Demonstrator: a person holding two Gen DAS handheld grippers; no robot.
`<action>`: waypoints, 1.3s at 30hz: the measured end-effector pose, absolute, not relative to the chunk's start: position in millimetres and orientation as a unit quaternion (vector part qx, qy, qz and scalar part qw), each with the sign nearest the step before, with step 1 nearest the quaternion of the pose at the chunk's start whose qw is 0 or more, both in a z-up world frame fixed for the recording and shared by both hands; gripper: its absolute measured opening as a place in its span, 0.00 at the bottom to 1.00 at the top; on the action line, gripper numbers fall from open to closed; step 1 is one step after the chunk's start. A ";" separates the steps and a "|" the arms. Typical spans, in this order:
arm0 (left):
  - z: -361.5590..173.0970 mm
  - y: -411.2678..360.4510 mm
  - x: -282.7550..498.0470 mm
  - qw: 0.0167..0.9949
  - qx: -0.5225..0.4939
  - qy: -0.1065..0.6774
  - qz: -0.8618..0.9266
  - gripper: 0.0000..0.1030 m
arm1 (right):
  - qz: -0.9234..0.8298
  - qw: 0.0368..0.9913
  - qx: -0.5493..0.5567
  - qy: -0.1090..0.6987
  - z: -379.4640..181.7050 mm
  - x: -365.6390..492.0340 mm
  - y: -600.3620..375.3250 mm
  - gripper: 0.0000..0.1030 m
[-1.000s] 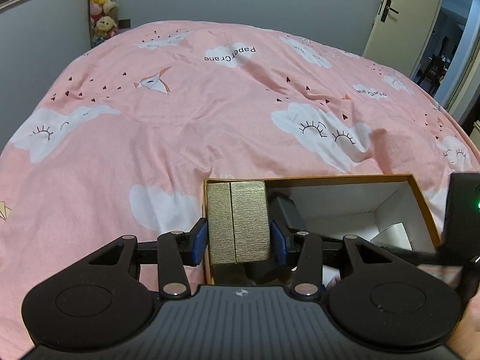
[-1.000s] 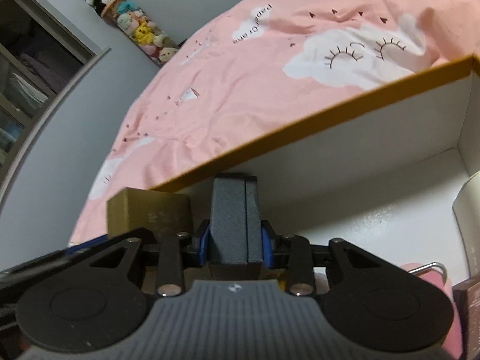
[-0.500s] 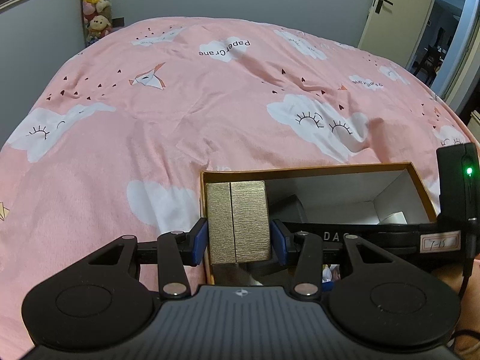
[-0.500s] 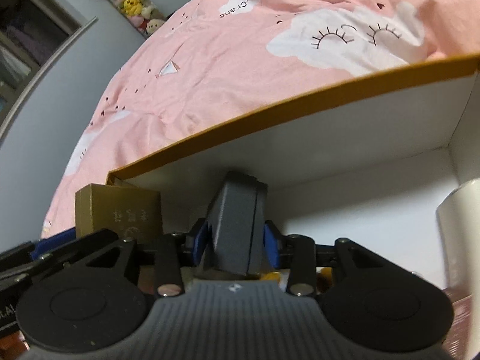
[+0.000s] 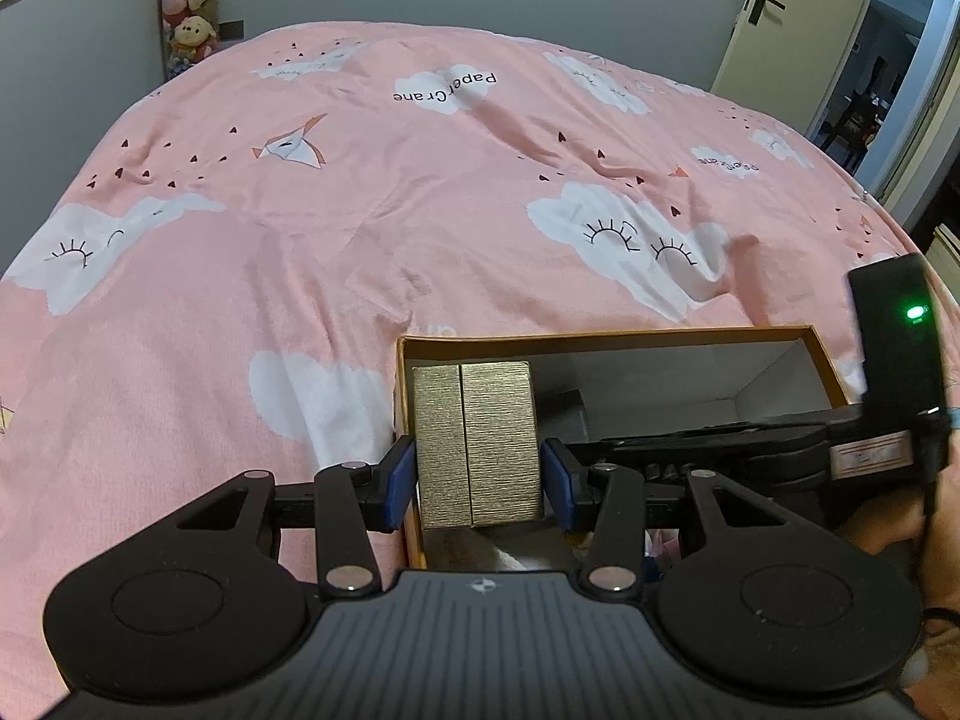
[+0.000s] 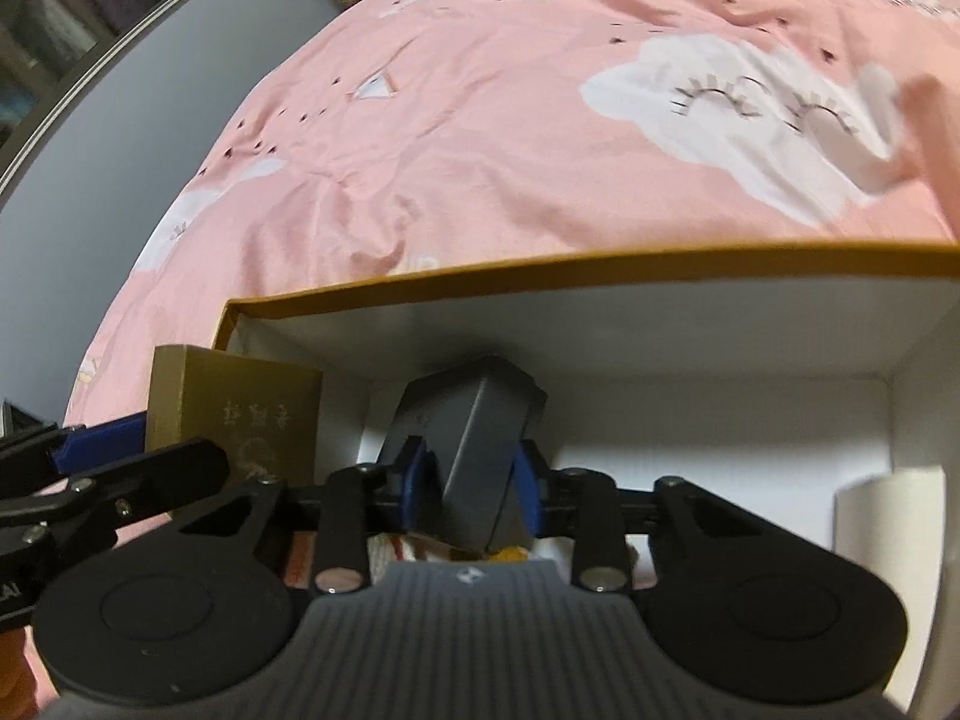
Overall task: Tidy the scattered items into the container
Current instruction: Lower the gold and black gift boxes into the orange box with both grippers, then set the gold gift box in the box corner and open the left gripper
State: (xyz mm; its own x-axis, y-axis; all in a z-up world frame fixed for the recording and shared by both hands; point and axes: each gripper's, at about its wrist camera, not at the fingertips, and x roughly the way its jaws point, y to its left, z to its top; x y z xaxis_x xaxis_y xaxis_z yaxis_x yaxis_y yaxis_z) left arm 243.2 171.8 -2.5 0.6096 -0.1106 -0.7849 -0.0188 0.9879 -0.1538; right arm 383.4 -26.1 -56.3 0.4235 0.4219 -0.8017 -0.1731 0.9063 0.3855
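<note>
left gripper (image 5: 478, 476): jaws pinched on gold box (image 5: 477, 443), blue pads flat against both its sides
gold box: upright, at left end of container (image 5: 630, 337), partly inside, just within left wall; base hidden
right gripper (image 6: 471, 489): jaws had just been closing, grey box (image 6: 474, 450) between them, pads pressed on its sides
grey box: tilted, top leaning right, inside container near back wall, just right of gold box (image 6: 240, 414)
container: open orange-rimmed cardboard box, white inside, sat on bed (image 5: 300, 228)
white roll (image 6: 888, 534): stood at right side of container, upright
other contents: small items under the grippers, too hidden to name
bed: pink cover with cloud print, wrinkled
hand (image 5: 936, 540): gripped right gripper body, seen at right edge of left wrist view
background: plush toys (image 5: 186, 6) stacked against wall, door (image 5: 792, 24) at far right
</note>
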 end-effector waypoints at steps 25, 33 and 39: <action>-18.4 163.7 261.8 0.878 -0.105 0.461 -0.067 0.50 | 0.295 0.819 -0.015 0.492 -53.6 356.1 -5.0 0.35; -34.1 162.2 268.4 0.869 -0.147 0.462 -0.093 0.50 | 0.310 0.821 -0.049 0.478 -55.3 353.4 -0.1 0.39; -40.9 164.9 269.1 0.871 -0.151 0.456 -0.099 0.50 | 0.293 0.828 -0.043 0.476 -61.5 359.9 5.0 0.38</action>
